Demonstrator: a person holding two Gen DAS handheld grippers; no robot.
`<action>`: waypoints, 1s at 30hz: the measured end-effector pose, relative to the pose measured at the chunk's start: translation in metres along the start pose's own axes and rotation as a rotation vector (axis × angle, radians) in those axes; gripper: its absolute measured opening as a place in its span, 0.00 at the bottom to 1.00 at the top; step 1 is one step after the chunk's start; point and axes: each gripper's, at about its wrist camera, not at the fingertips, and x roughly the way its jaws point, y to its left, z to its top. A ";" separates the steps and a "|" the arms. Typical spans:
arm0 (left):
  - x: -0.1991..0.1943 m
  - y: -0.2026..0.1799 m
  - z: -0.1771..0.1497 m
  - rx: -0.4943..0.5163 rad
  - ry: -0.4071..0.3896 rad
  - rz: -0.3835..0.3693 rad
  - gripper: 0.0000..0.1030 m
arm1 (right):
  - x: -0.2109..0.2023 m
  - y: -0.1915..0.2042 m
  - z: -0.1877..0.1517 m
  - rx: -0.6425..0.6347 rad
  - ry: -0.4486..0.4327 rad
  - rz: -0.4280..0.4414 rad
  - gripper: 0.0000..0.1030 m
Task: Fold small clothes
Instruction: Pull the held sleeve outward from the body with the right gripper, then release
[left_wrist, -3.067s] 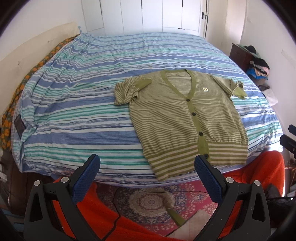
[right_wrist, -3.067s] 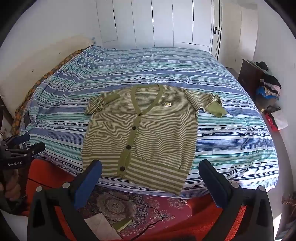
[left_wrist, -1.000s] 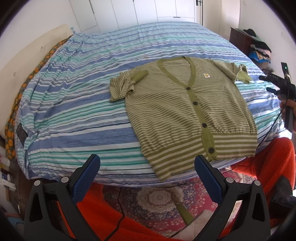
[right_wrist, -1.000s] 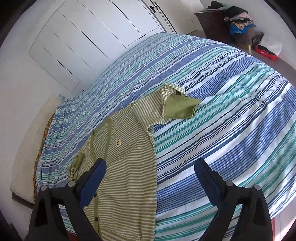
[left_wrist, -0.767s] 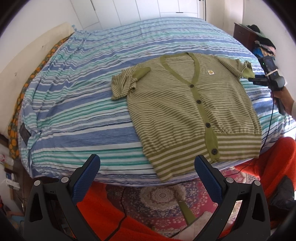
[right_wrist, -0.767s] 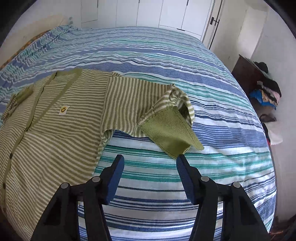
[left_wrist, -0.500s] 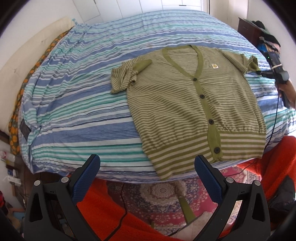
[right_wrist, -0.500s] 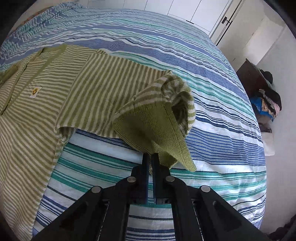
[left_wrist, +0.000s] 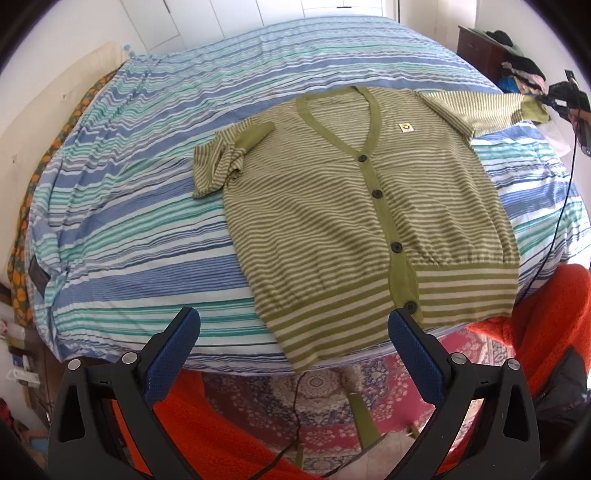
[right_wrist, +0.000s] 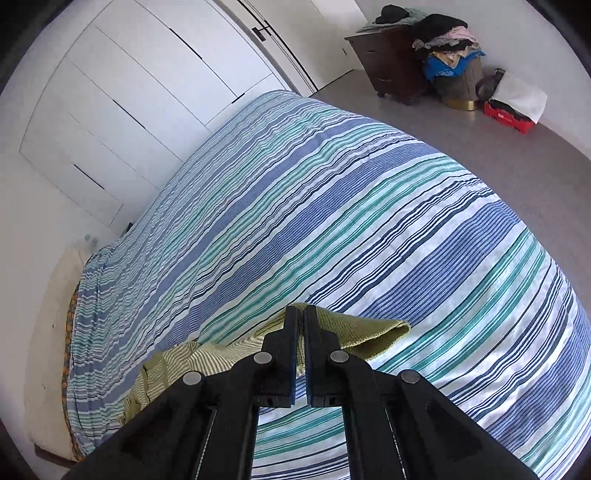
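A green and cream striped cardigan (left_wrist: 369, 206) lies face up on the striped bed (left_wrist: 129, 192), buttons closed. Its left sleeve (left_wrist: 229, 155) is crumpled and folded over. Its right sleeve (left_wrist: 491, 107) is stretched out to the right. My right gripper (right_wrist: 301, 314) is shut on that sleeve's green cuff (right_wrist: 365, 332), and it also shows in the left wrist view (left_wrist: 550, 101) at the far right. My left gripper (left_wrist: 293, 325) is open and empty, held in front of the bed's near edge, below the cardigan's hem.
A patterned rug (left_wrist: 325, 391) and orange cloth (left_wrist: 229, 443) lie below the bed's near edge. A dark dresser (right_wrist: 395, 70) piled with clothes and a red crate (right_wrist: 509, 118) stand on the floor beyond the bed. White wardrobe doors (right_wrist: 147, 99) line the far wall.
My right gripper swung to the cardigan's right sleeve, shut on its cuff, and pulled the sleeve out straight to the right. My left gripper stayed open near the hem.
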 end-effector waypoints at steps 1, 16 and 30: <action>0.002 0.000 0.000 -0.003 0.009 -0.002 0.99 | 0.007 -0.005 0.005 0.021 0.020 -0.023 0.05; 0.017 -0.010 0.004 0.005 0.044 0.001 0.99 | 0.046 -0.026 -0.077 -0.373 0.058 -0.319 0.55; 0.037 -0.030 0.015 0.033 0.107 0.027 0.99 | 0.097 0.010 0.023 -0.357 0.082 -0.370 0.30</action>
